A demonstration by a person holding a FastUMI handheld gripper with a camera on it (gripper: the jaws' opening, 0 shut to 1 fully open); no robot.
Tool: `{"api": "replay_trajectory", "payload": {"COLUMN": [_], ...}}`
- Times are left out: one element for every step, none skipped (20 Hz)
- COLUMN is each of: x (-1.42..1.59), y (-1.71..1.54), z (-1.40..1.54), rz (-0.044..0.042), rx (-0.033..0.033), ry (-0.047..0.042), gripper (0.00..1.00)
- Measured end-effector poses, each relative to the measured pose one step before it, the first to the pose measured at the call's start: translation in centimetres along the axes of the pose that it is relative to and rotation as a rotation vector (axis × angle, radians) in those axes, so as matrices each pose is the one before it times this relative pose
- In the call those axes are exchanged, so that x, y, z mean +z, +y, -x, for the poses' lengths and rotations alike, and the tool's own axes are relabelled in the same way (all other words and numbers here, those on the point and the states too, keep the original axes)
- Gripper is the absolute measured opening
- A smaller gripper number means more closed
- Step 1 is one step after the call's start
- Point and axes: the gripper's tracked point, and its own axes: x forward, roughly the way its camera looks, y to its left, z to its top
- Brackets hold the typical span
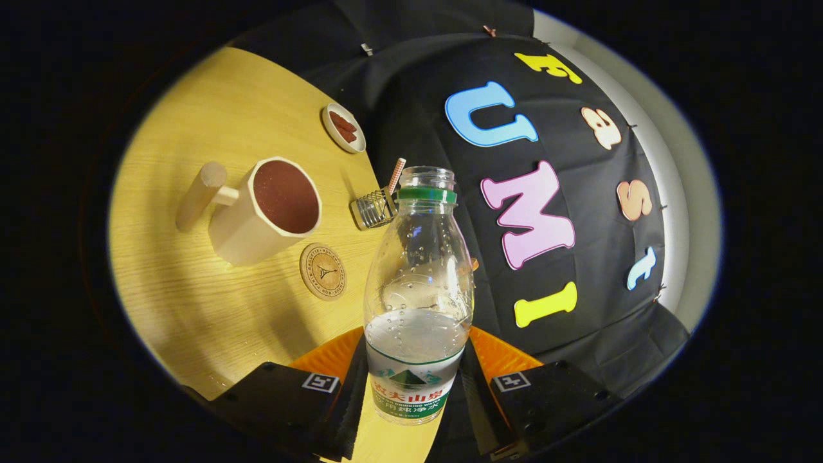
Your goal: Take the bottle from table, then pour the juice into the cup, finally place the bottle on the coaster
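The gripper pinched the uncapped bottle between both fingers, with the cup and coaster well beyond on the table. Judged sensibly, the mouth should reach over the cup's rim before tilting slowly.

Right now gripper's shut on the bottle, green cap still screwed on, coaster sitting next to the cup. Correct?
Not quite. The bottle has no cap: its mouth is open, with just the green ring left on the neck. The rest stands: the gripper has both fingers pressed on the bottle's lower body, and the coaster lies on the table beside the cup. The gripper view shows it.
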Motion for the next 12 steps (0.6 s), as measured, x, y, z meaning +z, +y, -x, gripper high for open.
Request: {"api": "replay_trajectory", "payload": {"x": [-0.004,0.014,-0.102,-0.068,0.092,0.146,0.095,0.089,0.140,0.033,0.064,0.059], "y": [0.130,0.086,0.086,0.082,0.045,-0.004,0.030,0.156,0.026,0.113,0.057,0.194], "z": [-0.069,-0.196,0.037,-0.110,-0.031,-0.058,-0.039,-0.051,-0.090,-0.142,-0.049,-0.051], "rz": [0.02884,0.03072,0.02838,0.02079,0.01550,0.01379,0.01323,0.01582,0.01636,0.01328,0.01055,0.01061], "rx": [0.00116,0.00143,0.00180,0.00089,0.00110,0.00183,0.00395,0.00382,0.00457,0.00455,0.00746,0.00390], "ry": [0.00348,0.00461,0.00767,0.00382,0.00127,0.00183,-0.00037,0.00109,0.00005,-0.00014,0.00185,0.00279], "gripper": [0.72,0.72,0.72,0.72,0.72,0.72,0.72,0.72,0.72,0.72,0.72,0.71]}}
